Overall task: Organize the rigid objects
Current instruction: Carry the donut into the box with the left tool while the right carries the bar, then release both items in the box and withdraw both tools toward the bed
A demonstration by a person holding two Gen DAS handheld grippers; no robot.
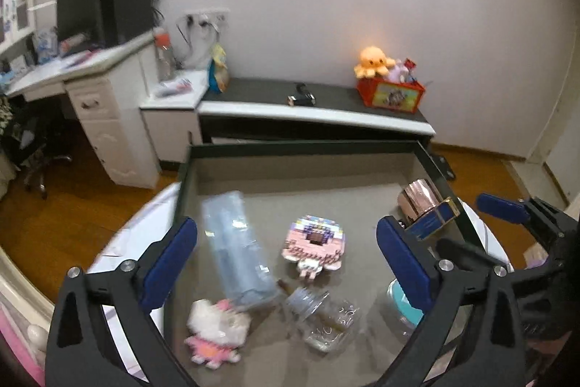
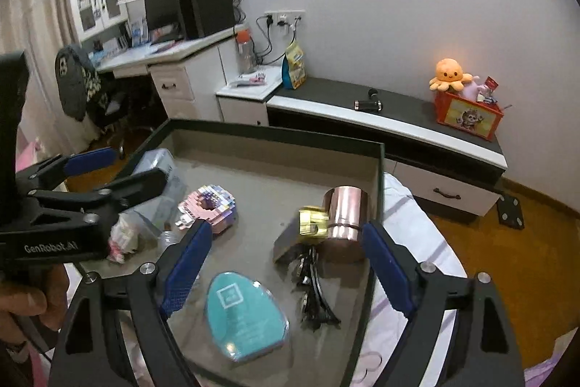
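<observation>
Above the dark tray (image 2: 377, 205), both grippers gape over a teal case (image 2: 246, 318).

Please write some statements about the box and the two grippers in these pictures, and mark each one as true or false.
1. The copper-coloured cylinder stands inside the dark-rimmed box. True.
2. The right gripper is shut on the teal egg-shaped case. False: its jaws are open and empty; the case lies on the box floor below them.
3. The left gripper is open with nothing pressed between its fingers. True.
4. The orange octopus plush lies inside the dark-rimmed box. False: it sits on a red toy box on the low cabinet by the wall.
5. The pink block figure lies in the box. True.
</observation>
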